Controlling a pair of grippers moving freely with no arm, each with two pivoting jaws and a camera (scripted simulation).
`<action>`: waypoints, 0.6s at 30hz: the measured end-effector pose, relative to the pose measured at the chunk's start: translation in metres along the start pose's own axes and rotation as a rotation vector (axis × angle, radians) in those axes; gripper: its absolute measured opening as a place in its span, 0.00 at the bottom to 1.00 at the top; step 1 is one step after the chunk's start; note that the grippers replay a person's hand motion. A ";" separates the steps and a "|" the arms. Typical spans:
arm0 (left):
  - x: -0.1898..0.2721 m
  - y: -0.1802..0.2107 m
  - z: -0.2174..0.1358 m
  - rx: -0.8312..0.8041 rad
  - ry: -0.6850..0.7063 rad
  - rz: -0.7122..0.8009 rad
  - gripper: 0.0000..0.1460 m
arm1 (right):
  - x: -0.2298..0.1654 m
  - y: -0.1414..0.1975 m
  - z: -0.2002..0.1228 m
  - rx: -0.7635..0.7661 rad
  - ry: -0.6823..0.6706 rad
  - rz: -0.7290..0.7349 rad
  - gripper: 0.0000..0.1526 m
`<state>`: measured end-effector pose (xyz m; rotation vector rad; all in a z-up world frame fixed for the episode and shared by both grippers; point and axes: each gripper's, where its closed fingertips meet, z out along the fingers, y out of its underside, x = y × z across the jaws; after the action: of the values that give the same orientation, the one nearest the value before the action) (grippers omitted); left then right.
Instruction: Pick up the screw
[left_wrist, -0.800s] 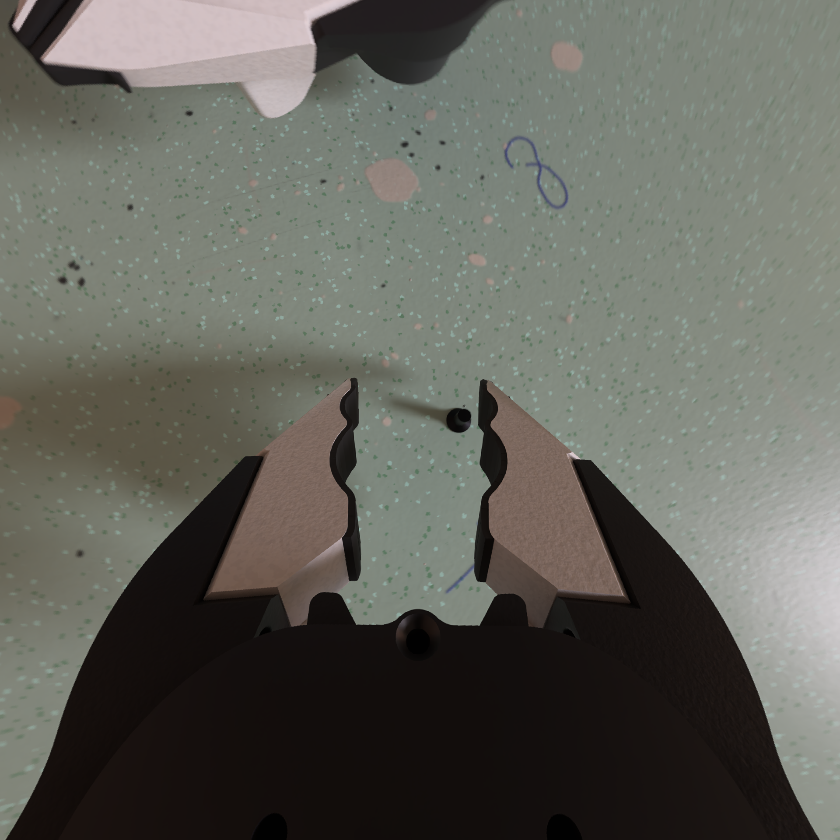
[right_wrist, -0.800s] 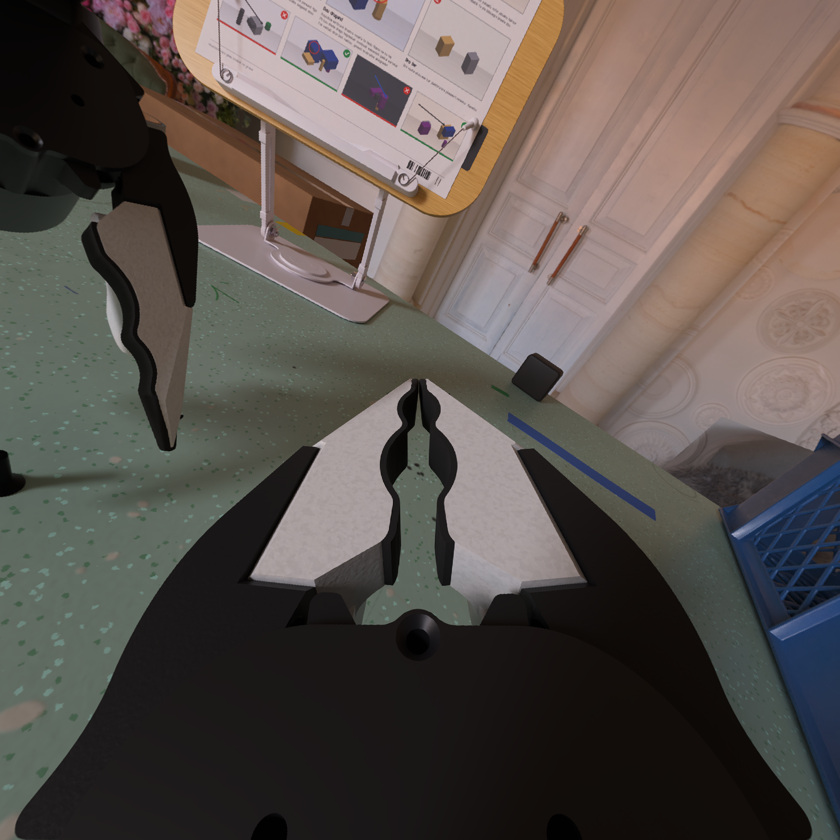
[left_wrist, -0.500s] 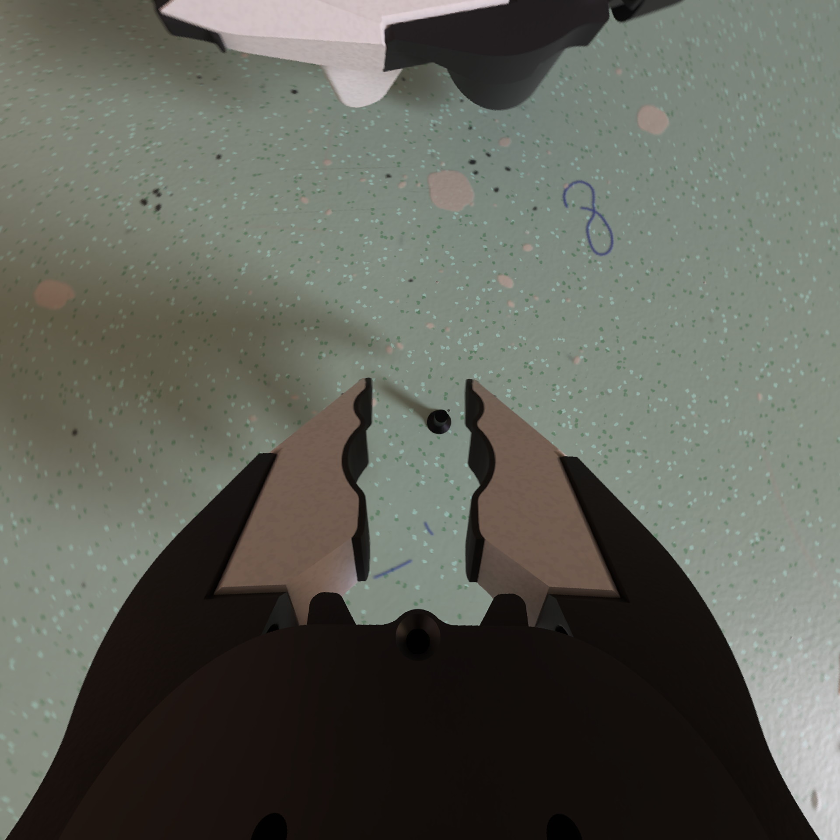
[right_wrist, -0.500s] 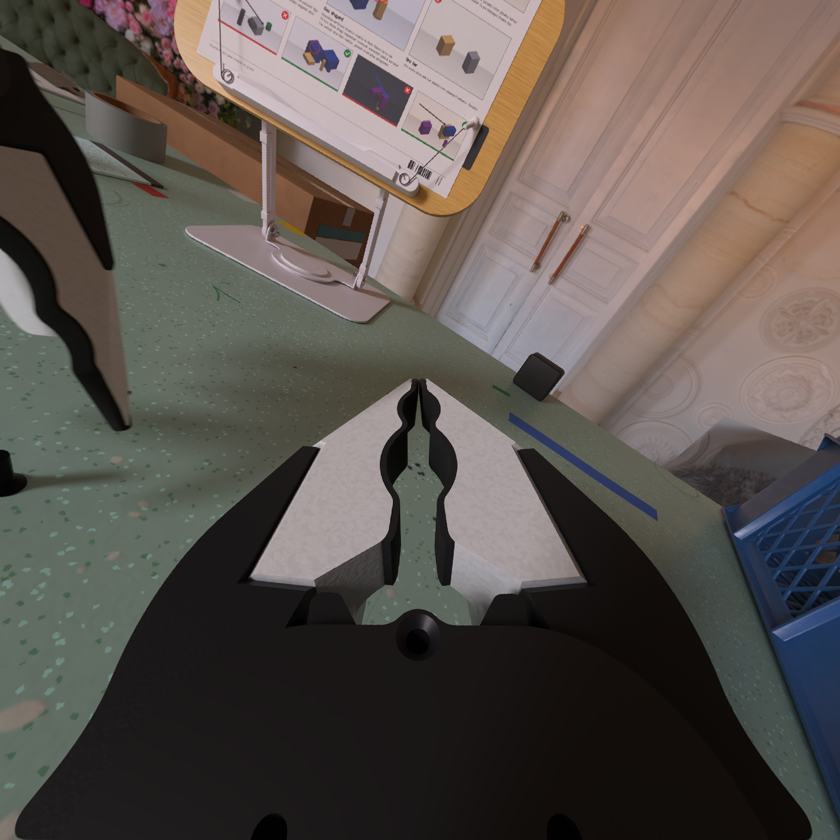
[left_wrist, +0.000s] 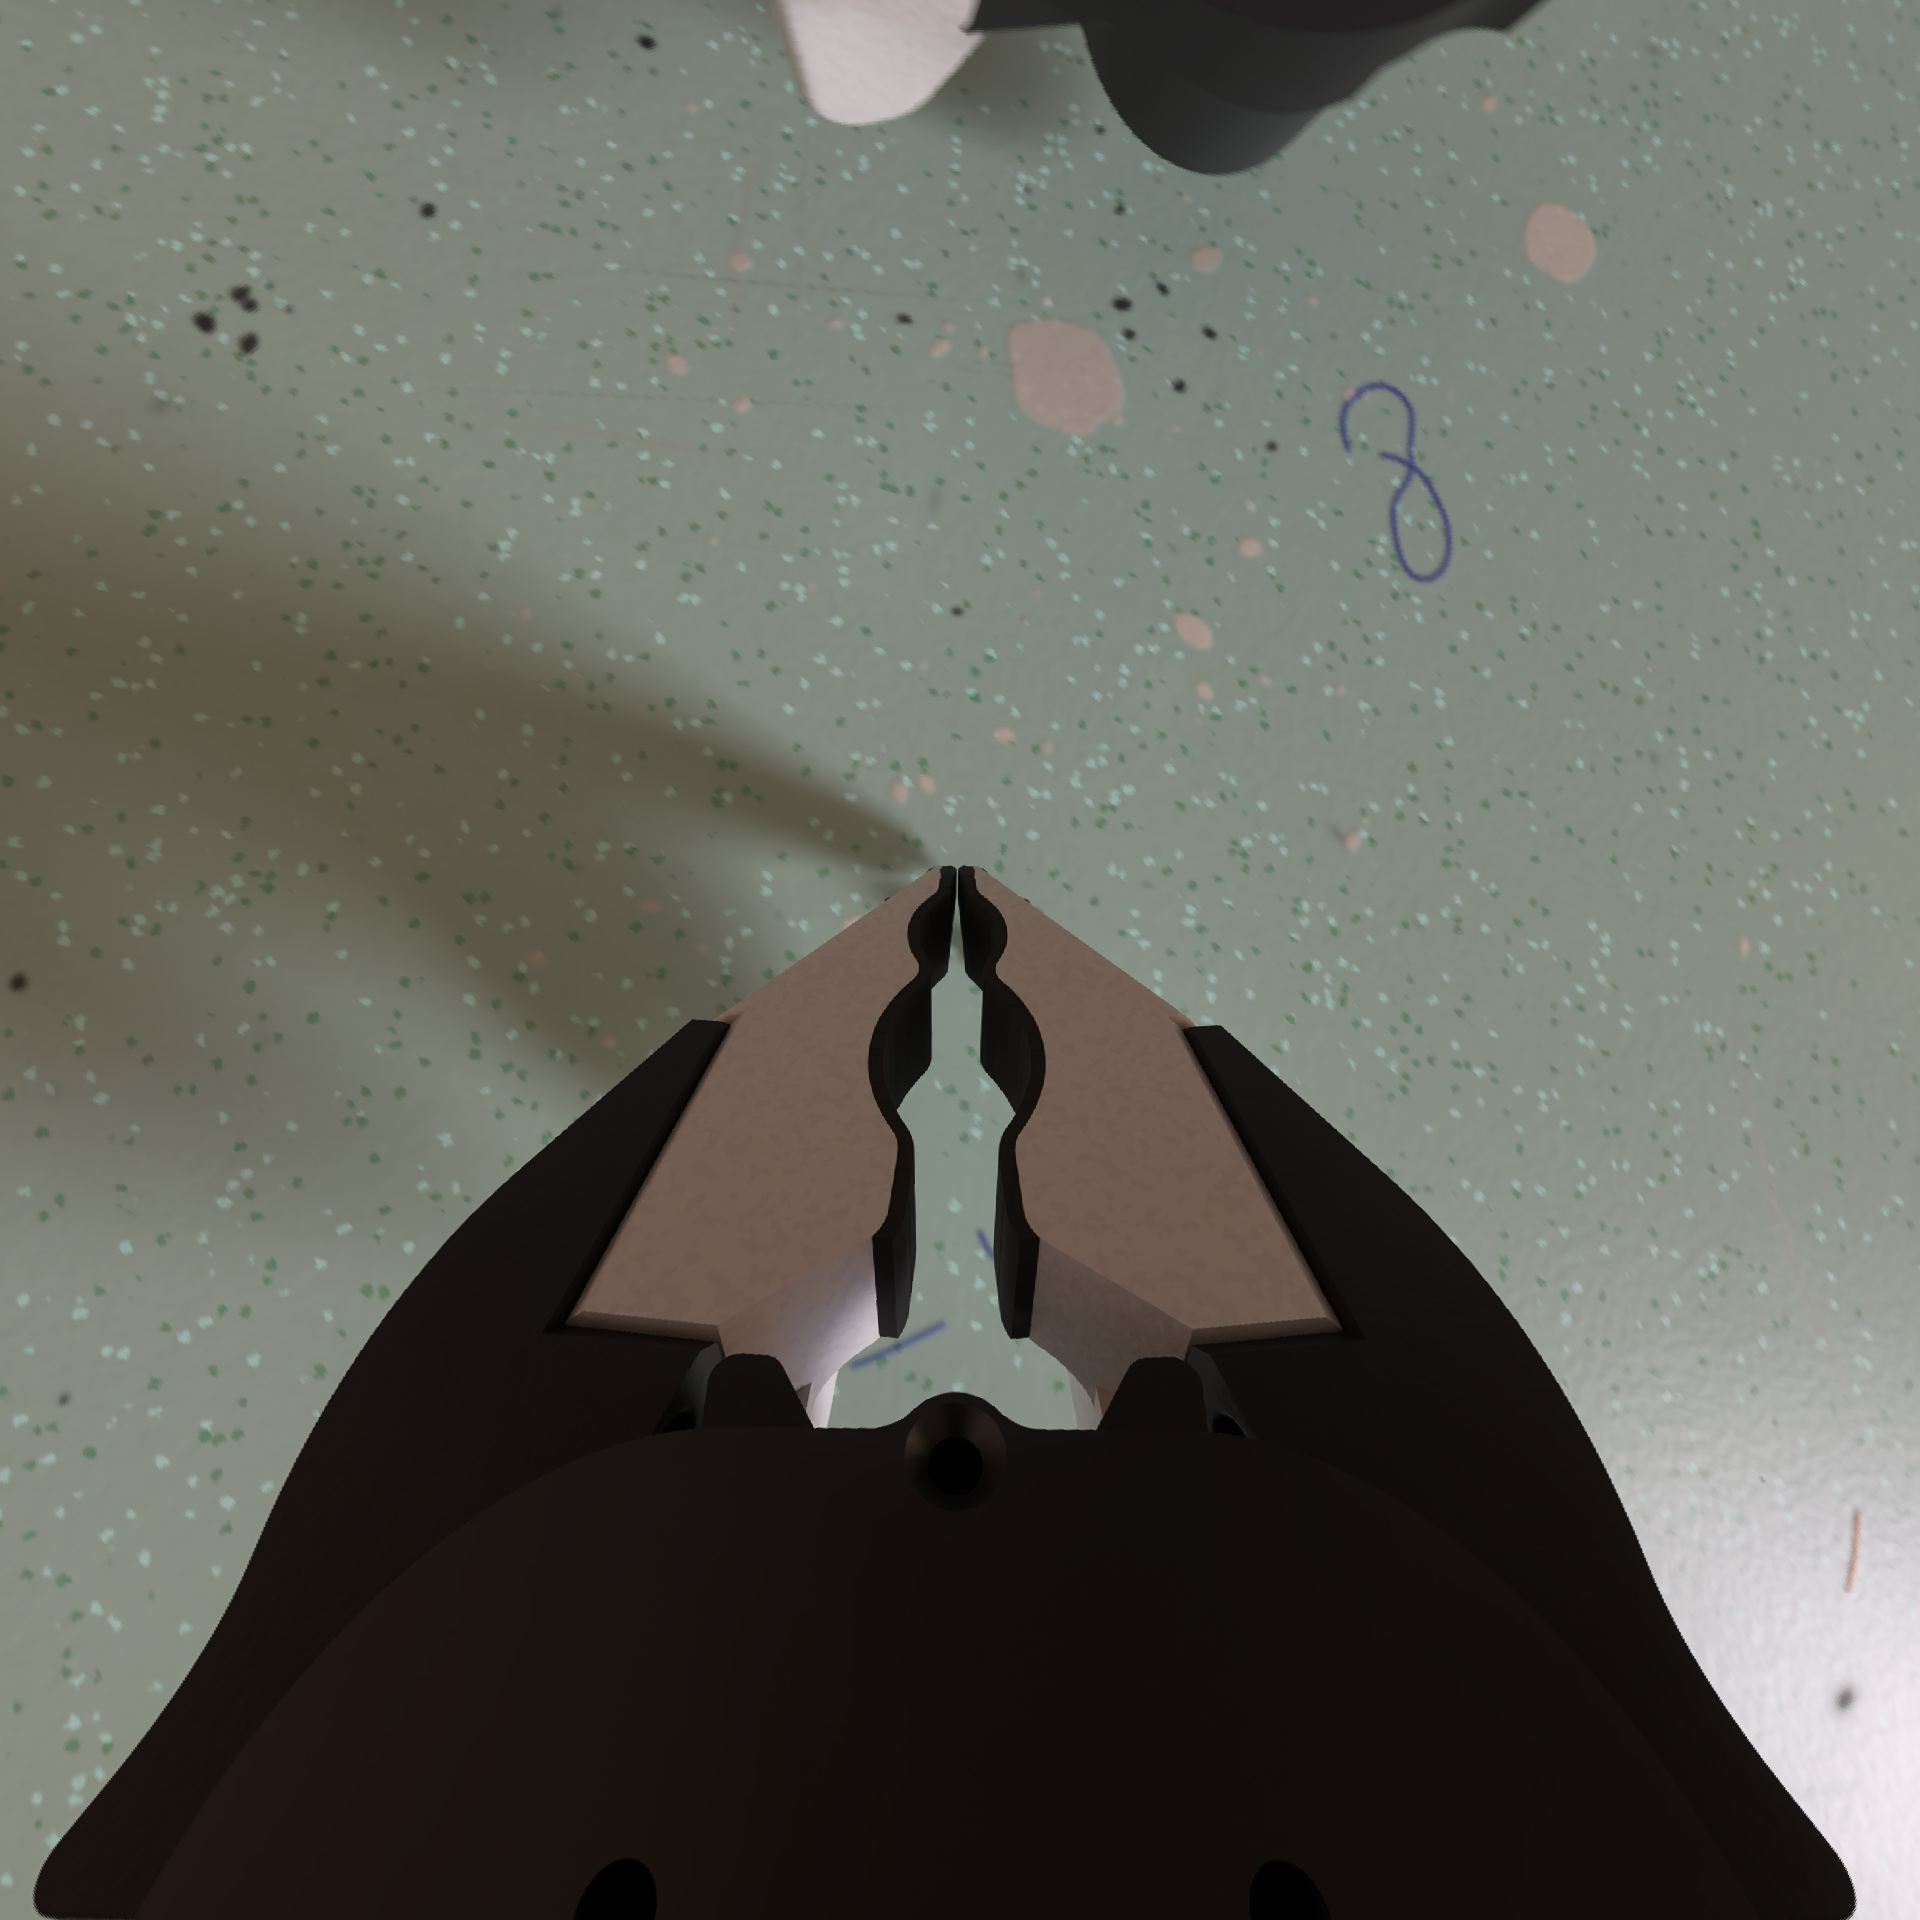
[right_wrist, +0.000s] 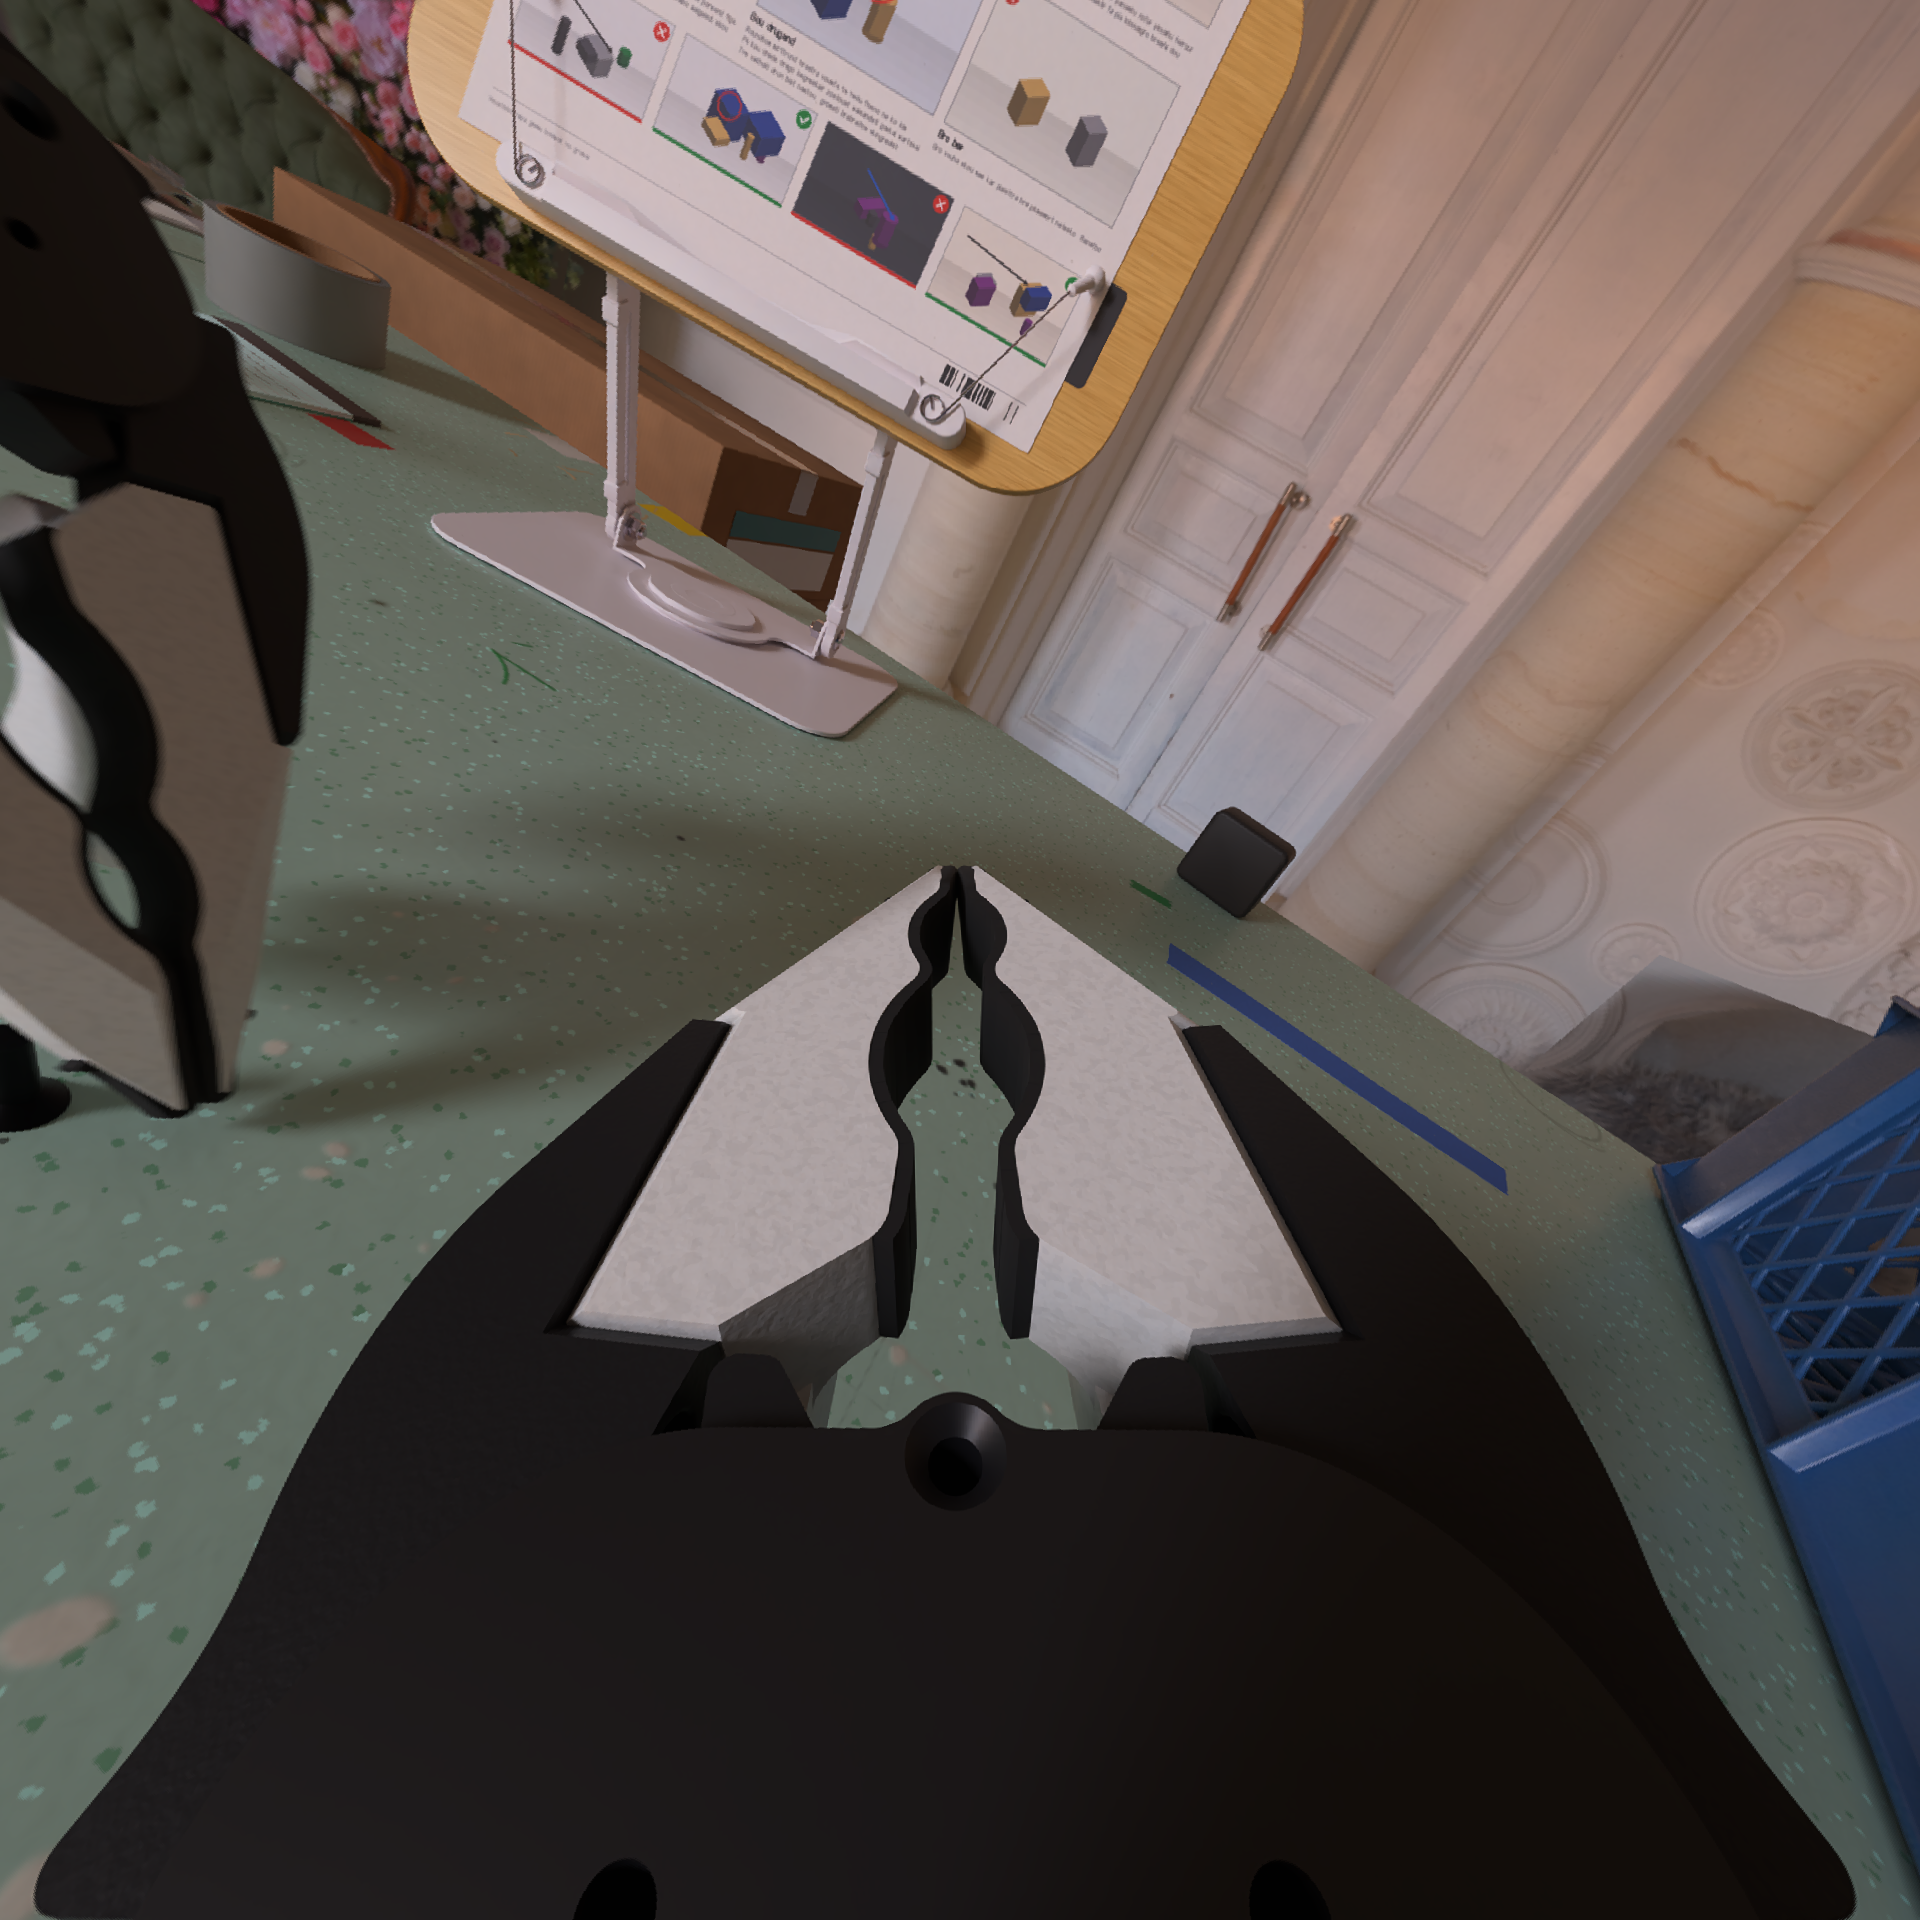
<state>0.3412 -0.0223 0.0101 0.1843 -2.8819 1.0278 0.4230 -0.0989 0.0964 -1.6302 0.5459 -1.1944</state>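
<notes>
Small black screw (right_wrist: 21, 1091), upright on speckled green table (right_wrist: 520, 831).

A white-footed picture board (right_wrist: 831, 135) stands on the speckled green table (right_wrist: 520, 831); right of it, a small black cube (right_wrist: 1234, 860), then a blue plastic crate (right_wrist: 1829, 1278).

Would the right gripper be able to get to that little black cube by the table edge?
Probably yes. The cube sits ahead and a bit right of the right gripper, with only bare table between. Its jaws are shut, so they would have to open first.
</notes>
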 end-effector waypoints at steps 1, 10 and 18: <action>-0.004 -0.002 0.002 0.004 -0.004 -0.005 0.00 | 0.000 0.000 0.000 0.002 0.000 -0.002 0.00; 0.012 -0.007 -0.012 0.129 -0.012 -0.106 0.19 | 0.001 -0.002 -0.002 0.020 0.009 0.000 0.00; 0.018 0.009 -0.002 0.046 -0.142 -0.039 0.21 | -0.001 -0.002 -0.001 0.017 0.003 -0.010 0.00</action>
<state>0.3222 -0.0159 0.0082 0.3285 -2.9679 1.1184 0.4211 -0.0982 0.0979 -1.6187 0.5279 -1.2061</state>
